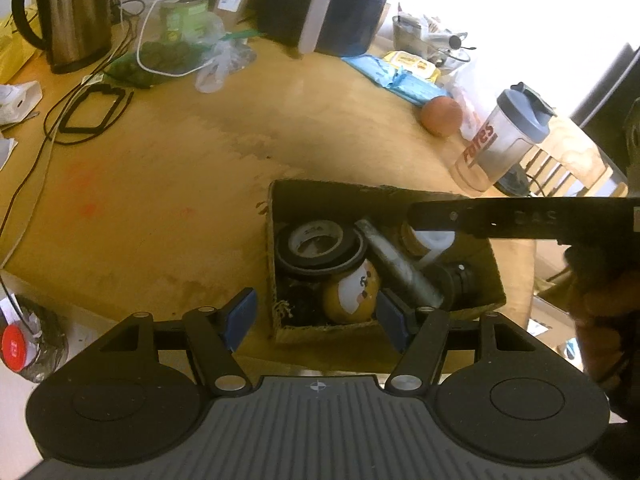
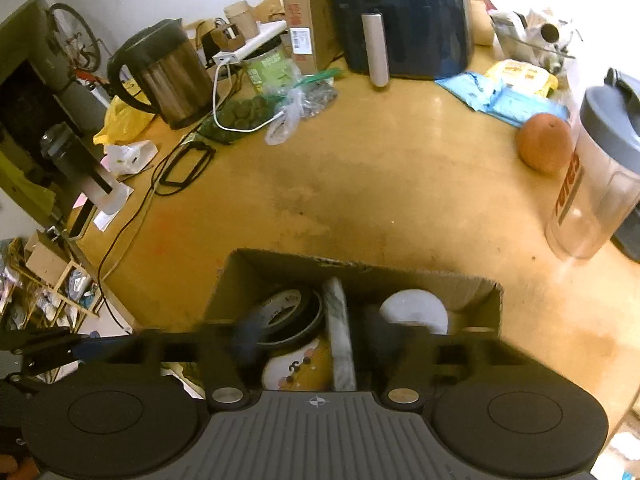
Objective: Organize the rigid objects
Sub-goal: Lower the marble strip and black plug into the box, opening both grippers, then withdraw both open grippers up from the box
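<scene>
Near the table's [image 1: 160, 200] front edge: cardboard box [image 1: 280, 332] packed with tape roll [image 1: 320, 246], metal cylinder [image 1: 400, 268], yellow ball [image 1: 352, 294] and white-lidded jar [image 2: 414, 310]. Above it, left gripper [image 1: 316, 316] and right gripper [image 2: 312, 332], jaws apart, gripping nothing.

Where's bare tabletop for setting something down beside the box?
Bare table runs from the cardboard box up to the air fryer, between the black cable loop and the orange. The kettle corner is crowded.
</scene>
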The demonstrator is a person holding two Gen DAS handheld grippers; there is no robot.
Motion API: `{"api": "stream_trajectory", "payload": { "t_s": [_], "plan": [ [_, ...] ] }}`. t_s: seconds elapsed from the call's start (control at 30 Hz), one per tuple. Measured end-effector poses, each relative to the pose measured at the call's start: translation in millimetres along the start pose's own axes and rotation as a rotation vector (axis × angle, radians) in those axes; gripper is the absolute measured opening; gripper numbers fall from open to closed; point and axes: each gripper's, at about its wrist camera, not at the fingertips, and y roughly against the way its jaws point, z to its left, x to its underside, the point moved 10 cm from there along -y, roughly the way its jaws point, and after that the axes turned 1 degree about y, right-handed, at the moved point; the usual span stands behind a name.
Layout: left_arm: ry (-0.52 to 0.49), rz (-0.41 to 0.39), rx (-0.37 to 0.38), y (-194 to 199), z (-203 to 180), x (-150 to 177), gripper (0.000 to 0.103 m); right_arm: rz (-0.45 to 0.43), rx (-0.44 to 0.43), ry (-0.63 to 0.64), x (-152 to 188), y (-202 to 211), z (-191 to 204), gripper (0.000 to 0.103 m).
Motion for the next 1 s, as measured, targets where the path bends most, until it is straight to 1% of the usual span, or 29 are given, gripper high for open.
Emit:
{"api": "stream_trajectory", "payload": {
  "t_s": [0.03, 0.07, 0.17, 0.2, 0.27, 0.33, 0.5, 0.57, 0.6, 0.63, 0.77, 0.83, 0.9, 1.0],
  "plan": [
    [0.004, 0.004, -0.007, -0.4, 1.6, 1.0, 0.065, -0.003, 0.007, 0.004, 1.2, -0.3, 0.7, 0.101],
    [0.008, 0.006, -0.013, -0.8, 2.9, 1.5, 0.065, -0.003, 0.012, 0.014, 2.6, -0.8, 1.9, 0.103],
    [0.018, 0.007, -0.024, -1.2, 5.0, 2.0, 0.07, 0.013, 0.024, 0.023, 6.2, -3.1, 1.3, 0.103],
    [0.021, 0.005, -0.028, -1.0, 5.6, 1.6, 0.074, 0.014, 0.03, 0.018, 7.2, -3.2, -0.4, 0.103],
    [0.028, -0.005, -0.041, 0.2, 6.4, -0.5, 0.078, 0.01, 0.039, 0.004, 8.2, -2.4, -4.1, 0.103],
    [0.04, -0.012, -0.053, 0.7, 7.7, -3.1, 0.086, -0.001, 0.051, -0.011, 9.6, -0.6, -7.7, 0.103],
    [0.058, -0.024, -0.062, 0.6, 8.9, -8.8, 0.093, -0.062, 0.1, -0.004, 9.8, 8.7, -15.0, 0.103],
    [0.047, -0.035, -0.089, 0.2, 9.1, -11.2, 0.096, -0.101, 0.123, 0.0, 8.1, 14.2, -18.4, 0.103],
    [0.038, -0.047, -0.109, 0.7, 9.6, -12.8, 0.101, -0.115, 0.137, -0.002, 7.5, 16.8, -20.6, 0.103],
    [0.025, -0.063, -0.135, 1.6, 10.0, -14.7, 0.103, -0.121, 0.149, -0.005, 6.7, 18.5, -23.1, 0.103],
    [-0.034, -0.082, -0.19, 1.6, 9.1, -20.1, 0.103, -0.133, 0.166, -0.04, 5.8, 25.0, -33.5, 0.103],
    [-0.065, -0.089, -0.235, 2.1, 10.4, -22.6, 0.103, -0.128, 0.179, -0.032, 6.2, 27.4, -35.7, 0.103],
    [-0.094, -0.077, -0.258, 1.6, 9.9, -23.9, 0.103, -0.096, 0.206, -0.006, 8.6, 27.2, -37.1, 0.103],
    [-0.09, -0.046, -0.261, -0.6, 10.1, -23.7, 0.103, -0.036, 0.243, 0.01, 16.3, 23.2, -40.7, 0.103]
  ]
}}
